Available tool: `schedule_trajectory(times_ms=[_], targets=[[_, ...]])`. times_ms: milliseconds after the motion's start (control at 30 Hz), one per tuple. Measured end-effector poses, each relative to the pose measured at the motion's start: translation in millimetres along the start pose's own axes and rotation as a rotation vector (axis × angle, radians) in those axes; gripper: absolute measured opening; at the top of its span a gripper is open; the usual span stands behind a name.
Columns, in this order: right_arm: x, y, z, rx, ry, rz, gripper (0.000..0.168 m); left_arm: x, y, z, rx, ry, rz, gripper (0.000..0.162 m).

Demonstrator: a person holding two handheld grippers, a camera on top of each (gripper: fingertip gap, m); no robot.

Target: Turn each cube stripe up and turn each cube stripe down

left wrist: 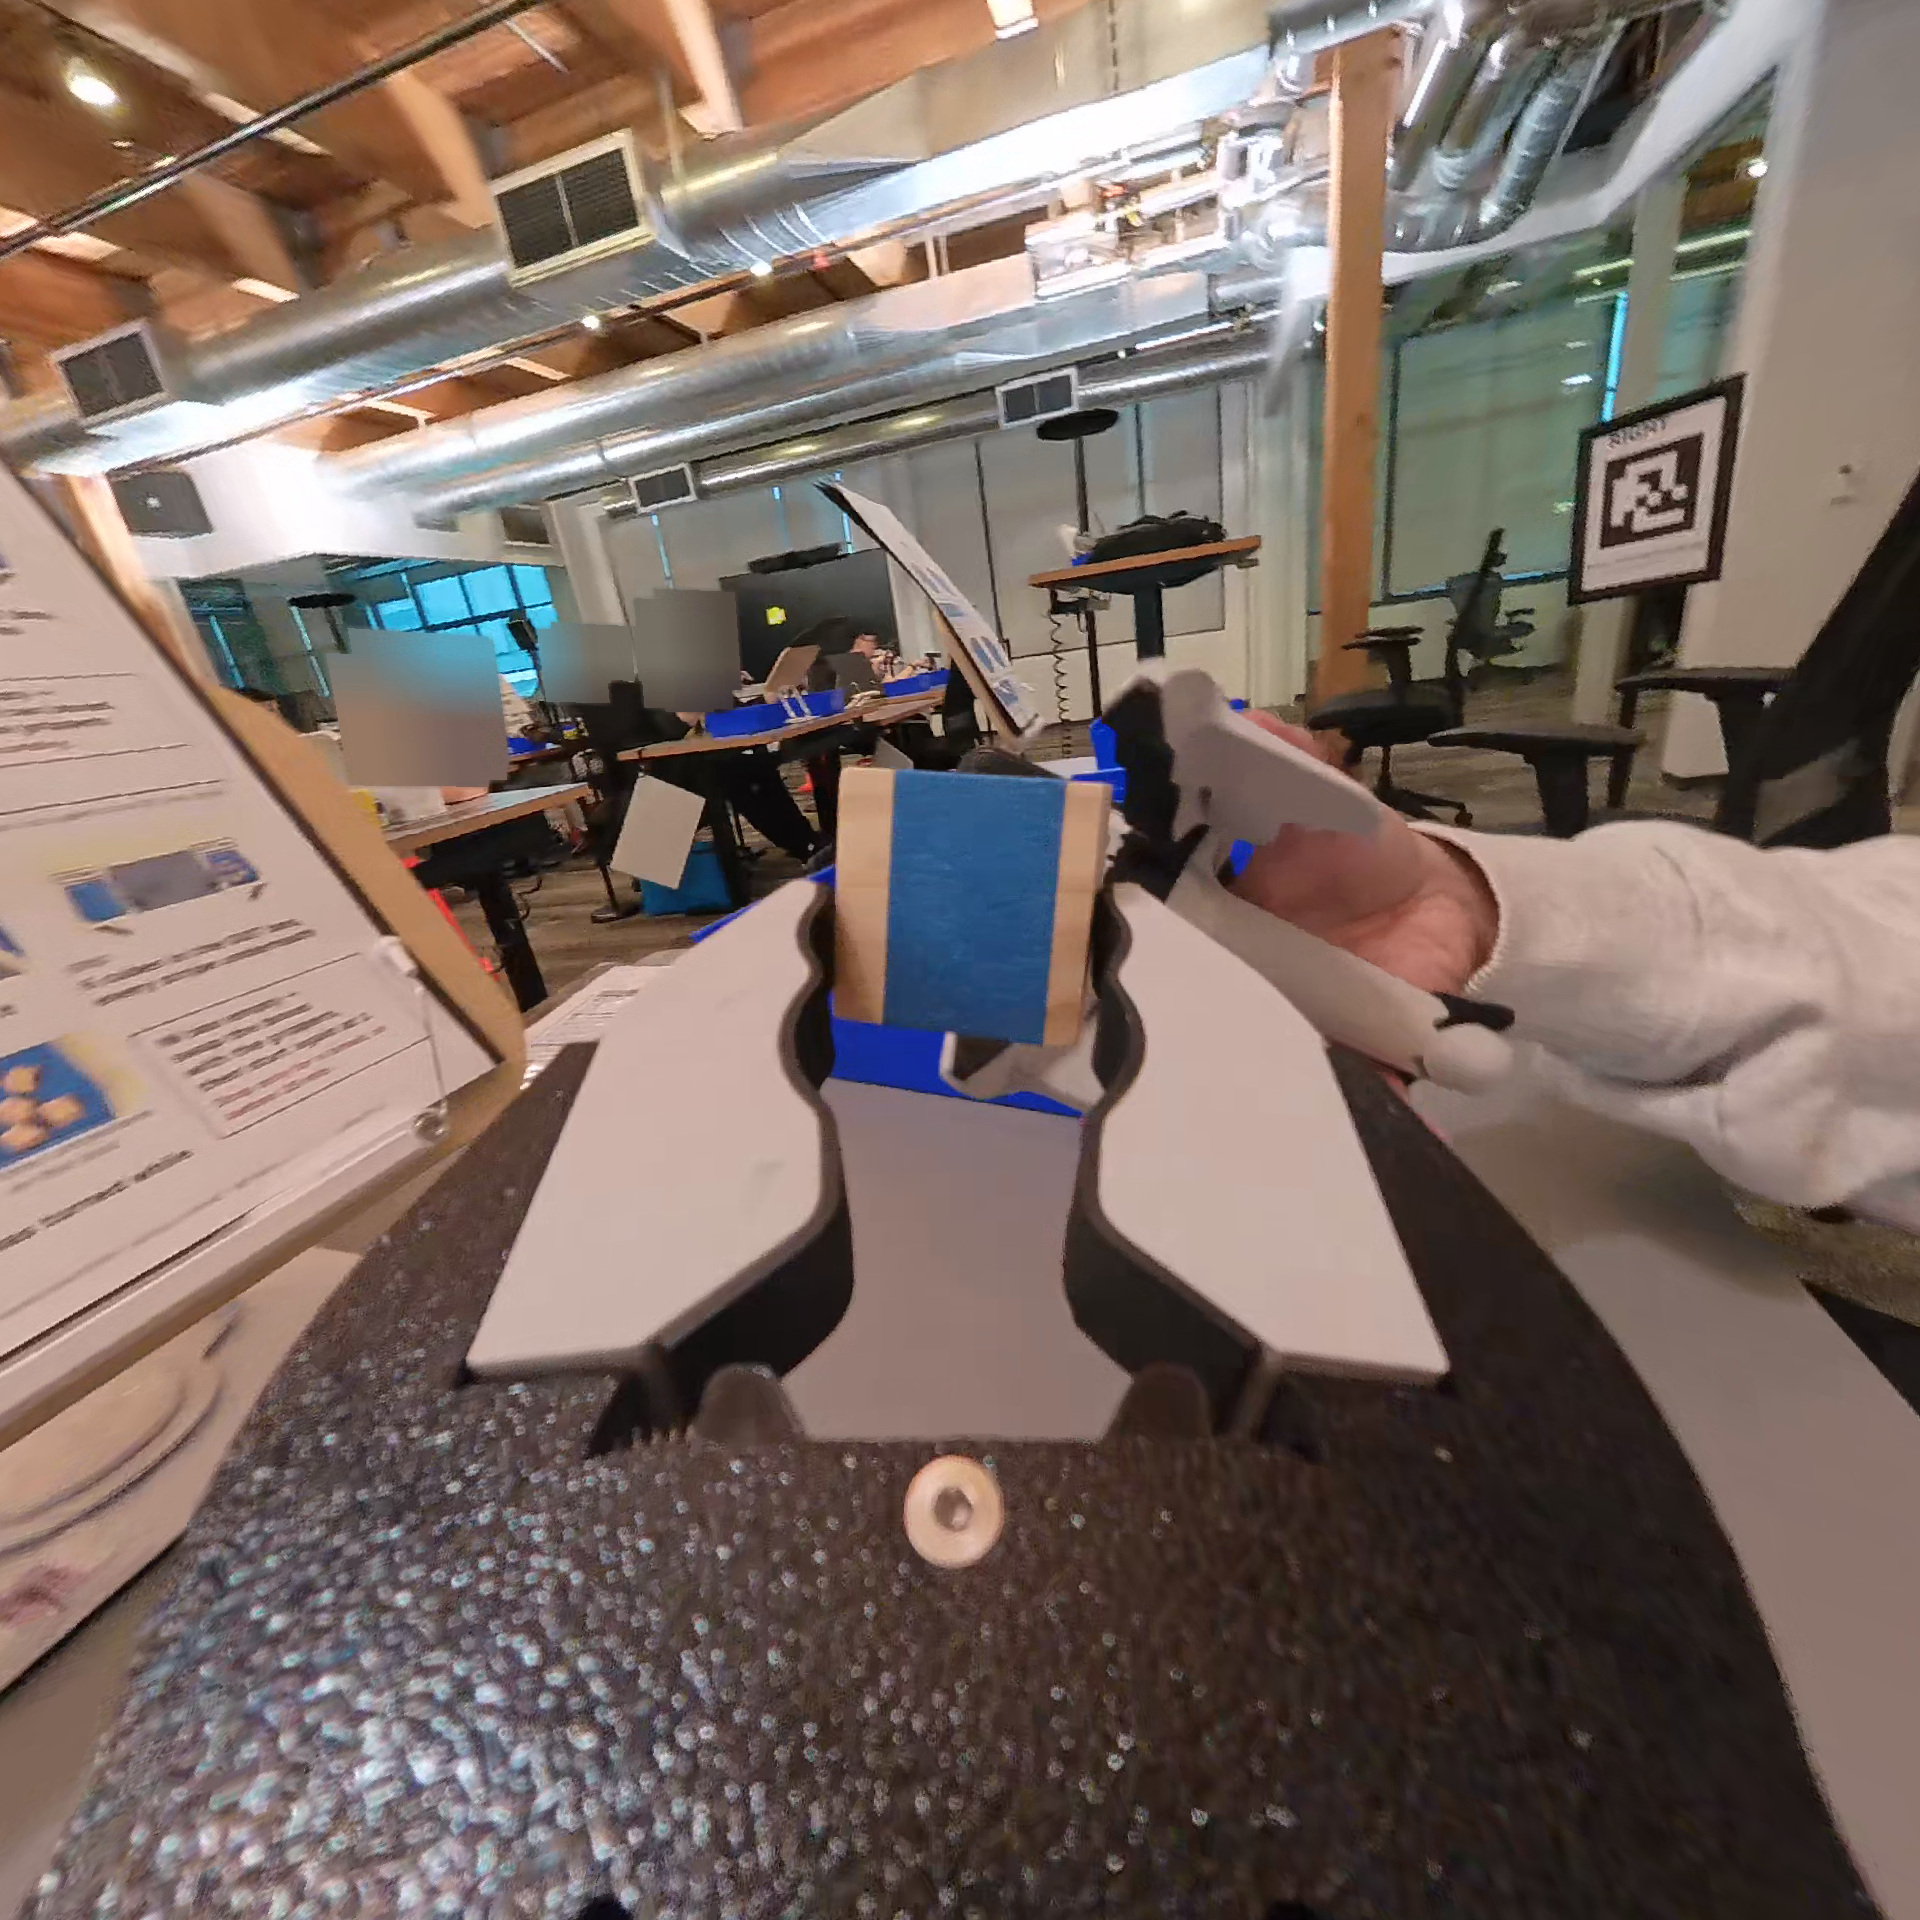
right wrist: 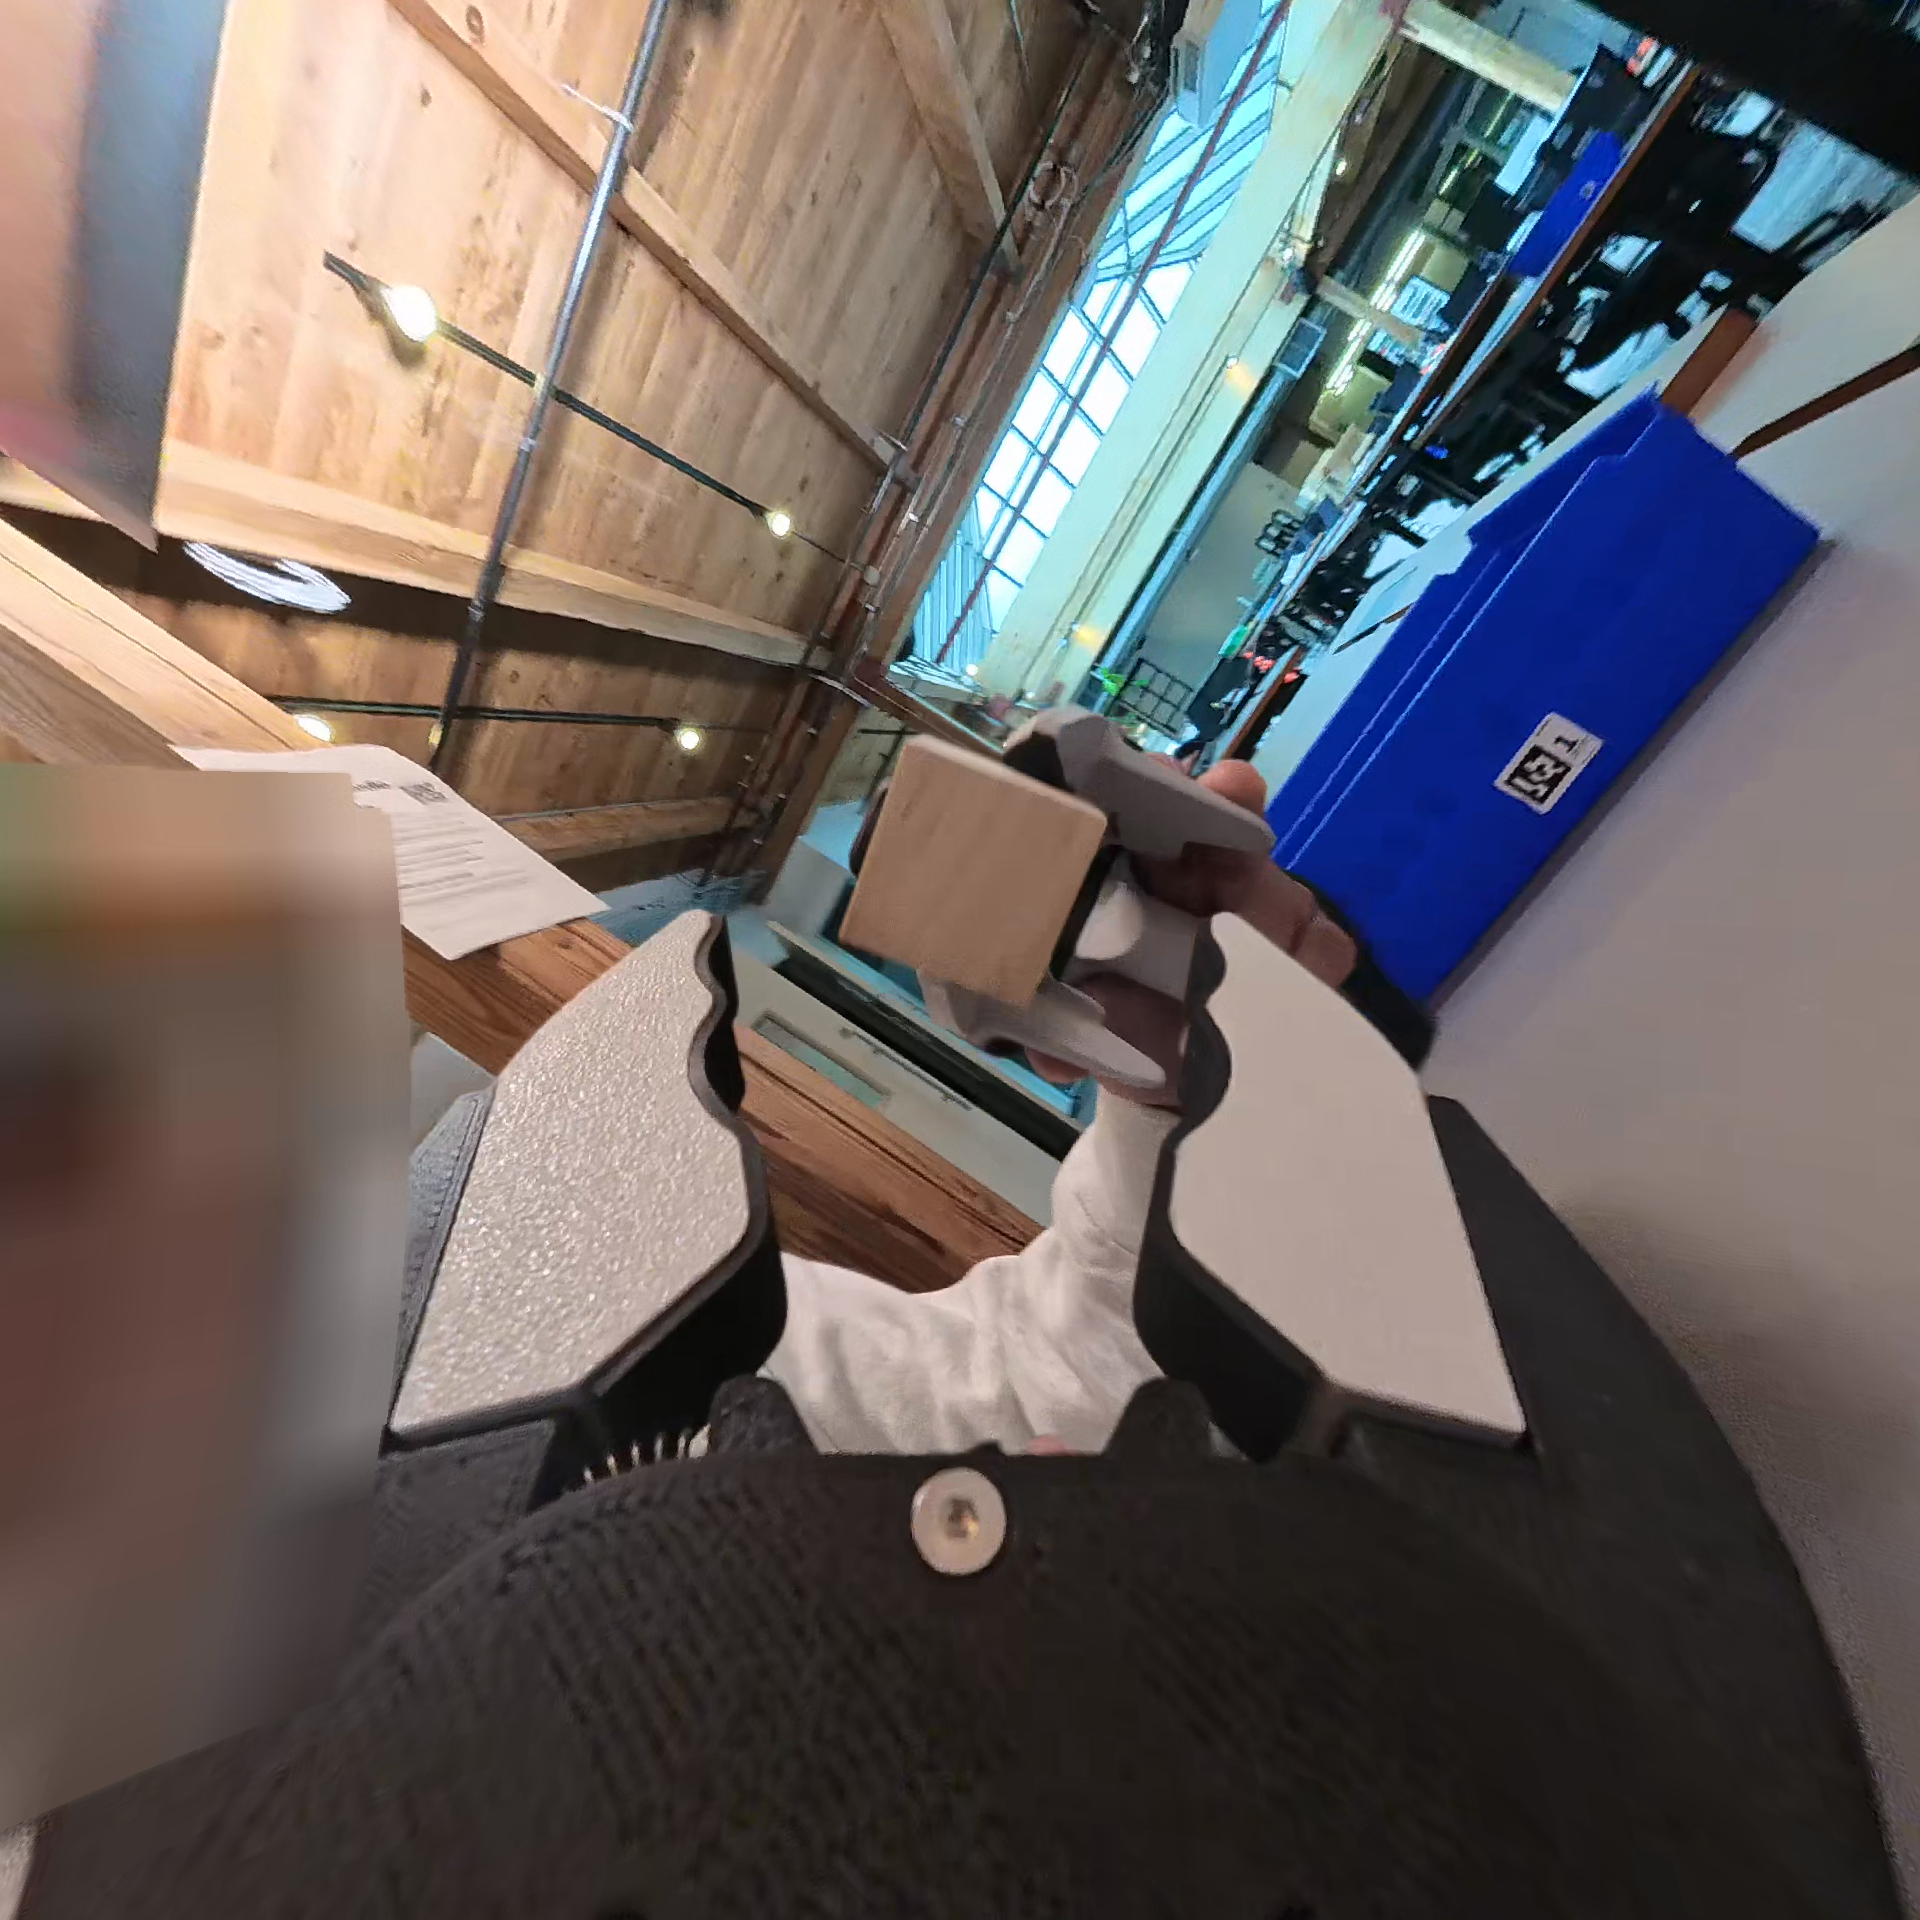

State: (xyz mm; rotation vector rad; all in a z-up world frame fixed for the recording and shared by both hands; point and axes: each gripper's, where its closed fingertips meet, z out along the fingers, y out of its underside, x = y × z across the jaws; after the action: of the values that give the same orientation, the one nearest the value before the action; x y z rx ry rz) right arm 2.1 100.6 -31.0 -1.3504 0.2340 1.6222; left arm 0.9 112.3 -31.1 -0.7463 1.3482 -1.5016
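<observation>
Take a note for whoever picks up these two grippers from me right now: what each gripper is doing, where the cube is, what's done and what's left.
Left gripper: shut on the wooden cube, held up in the air, blue stripe facing its own camera.
Right gripper: open and empty, fingers on either side of the cube without gripping it; it sees a plain wood face.
Blue bin: on the table, beyond the grippers.
Done: this cube is lifted; it is not set down either way yet.
Left: probably pass it across or rotate it, then place it. No other cubes are in view, so the count is unknown.
</observation>
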Motion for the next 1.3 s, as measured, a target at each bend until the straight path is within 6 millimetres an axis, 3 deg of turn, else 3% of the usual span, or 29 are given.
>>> schedule_trajectory(times_ms=[200,467,633,733,900,967,1033,1133,1233,1300], targets=[[2.9,11.1,8.7,-0.054,-0.032,0.064,0.084,15.8,3.7,0.4,0.016,0.074,0.043,0.046],[-0.6,21.8,24.6,-0.138,-0.027,0.052,0.083,14.8,9.5,-3.9,0.037,0.073,0.07,0.046],[1.3,24.9,27.5,-0.155,-0.031,0.065,0.068,15.5,10.9,-4.9,0.032,0.074,0.088,0.046],[3.2,23.3,27.2,-0.142,-0.038,0.071,0.049,16.3,10.0,-4.5,0.043,0.072,0.09,0.046],[11.9,20.3,24.9,-0.138,-0.004,0.071,0.048,10.8,19.2,-4.1,-0.004,0.023,0.071,0.047],[16.1,16.1,21.0,-0.143,0.055,0.028,0.048,7.2,19.3,-3.6,0.006,-0.025,0.046,0.059],[14.0,6.7,12.5,-0.155,0.118,-0.051,0.047,6.4,17.2,-4.4,0.022,-0.043,0.026,0.076],[5.5,-21.8,-13.1,-0.164,0.273,-0.209,0.048,-2.7,22.0,-7.0,-0.006,-0.097,0.023,0.079],[0.1,-66.8,-59.7,-0.163,0.559,-0.433,0.048,-8.9,30.3,-8.4,-0.049,-0.133,0.021,0.076],[-2.4,-103.4,-104.9,-0.154,0.823,-0.583,0.047,-9.0,33.3,-7.9,-0.064,-0.138,0.022,0.073]])
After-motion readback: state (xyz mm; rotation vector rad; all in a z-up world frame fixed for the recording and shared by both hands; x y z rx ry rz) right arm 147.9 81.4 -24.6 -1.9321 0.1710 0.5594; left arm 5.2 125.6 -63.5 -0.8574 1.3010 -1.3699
